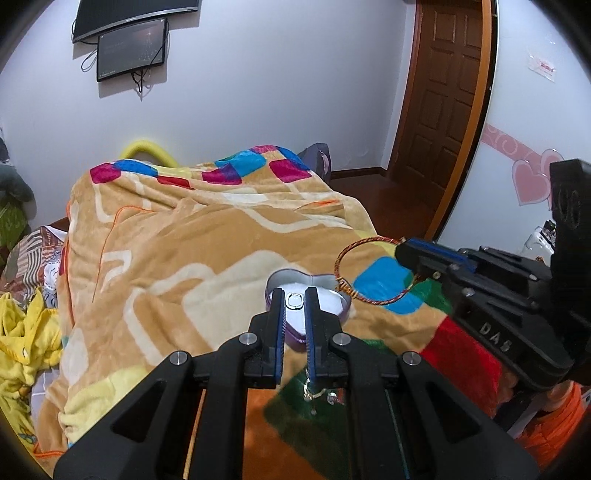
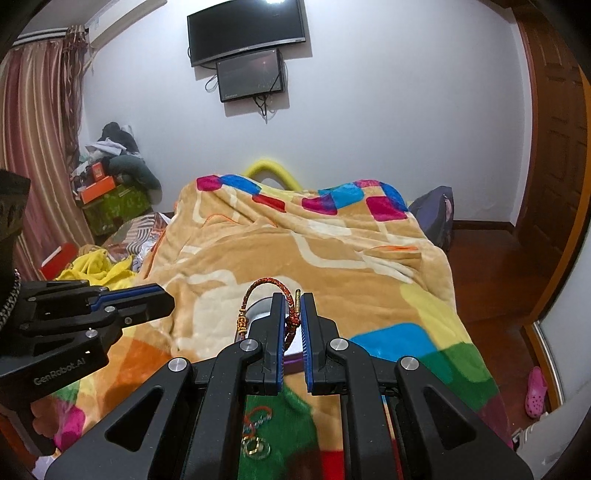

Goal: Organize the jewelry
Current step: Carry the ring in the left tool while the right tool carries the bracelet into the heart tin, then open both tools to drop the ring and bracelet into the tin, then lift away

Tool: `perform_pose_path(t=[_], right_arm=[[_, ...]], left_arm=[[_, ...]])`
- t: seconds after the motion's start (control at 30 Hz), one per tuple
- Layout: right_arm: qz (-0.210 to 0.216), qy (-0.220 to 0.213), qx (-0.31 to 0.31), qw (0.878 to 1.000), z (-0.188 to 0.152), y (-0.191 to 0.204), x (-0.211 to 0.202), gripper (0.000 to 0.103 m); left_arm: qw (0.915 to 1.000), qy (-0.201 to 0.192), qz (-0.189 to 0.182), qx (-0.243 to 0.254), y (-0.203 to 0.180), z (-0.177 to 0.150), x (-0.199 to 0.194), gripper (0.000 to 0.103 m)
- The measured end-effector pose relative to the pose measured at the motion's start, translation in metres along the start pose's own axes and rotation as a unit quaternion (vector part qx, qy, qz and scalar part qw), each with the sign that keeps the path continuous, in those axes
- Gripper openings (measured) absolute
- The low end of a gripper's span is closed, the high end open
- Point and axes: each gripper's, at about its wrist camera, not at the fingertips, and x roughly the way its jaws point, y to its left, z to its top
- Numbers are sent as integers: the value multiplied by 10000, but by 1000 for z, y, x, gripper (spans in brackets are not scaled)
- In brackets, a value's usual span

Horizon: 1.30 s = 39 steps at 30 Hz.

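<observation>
A heart-shaped purple tin [image 1: 321, 282] with a white inside lies open on the blanket [image 1: 184, 258]. A small silver ring [image 1: 294, 301] lies in it. My left gripper [image 1: 294, 291] hovers over the tin, jaws slightly apart and empty around the ring. My right gripper [image 2: 292, 297] is shut on a red and gold braided bracelet [image 2: 258, 291], seen in the left wrist view [image 1: 347, 258] hanging just right of the tin. The tin's grey rim [image 2: 258, 308] shows behind the bracelet. More small jewelry lies on the blanket near me [image 2: 255, 443], also below the left fingers [image 1: 314, 393].
The bed is covered by a tan blanket with coloured squares. Yellow clothing [image 1: 22, 339] lies at the left. A wooden door [image 1: 439, 92] stands at the right. Two screens [image 2: 247, 33] hang on the far wall. A pink shoe [image 2: 535, 391] is on the floor.
</observation>
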Motion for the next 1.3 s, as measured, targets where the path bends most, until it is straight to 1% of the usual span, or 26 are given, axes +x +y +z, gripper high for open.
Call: perform_pose_path(t=[0.13,0.27,0.47,0.6,0.7,0.8,1.07,1.3], right_arm=[[73,139,9,9999,0,-2,14,7],[186,395,48,9990,-1,-6,34,7],[382,832,80,9958,-5,-12,58,7],[424,1010,62,9940,-6,-13,66,7],[454,1158,28,9922,-7,-16,71,7],[454,1281,-29,9907,-9,-17,76,7],[481,1423,-197,9885,-10,-15,81,7],[454,1473,-281,9876,-10,-12,80,8]], left_arm=[[10000,37,-48,-35,4,5,11,9],[9998,169,-135,-55,8,9,28,9],[9982,506,-324,-54,10,7,58,9],[9964,759,-366,-51,10,3,79,9],[9948,904,-454,-113,13,1,89,9],[9939,991,-465,-128,14,-1,96,9],[9925,1102,-518,-115,13,-2,102,9],[9938,1010,-460,-84,13,0,99,9]])
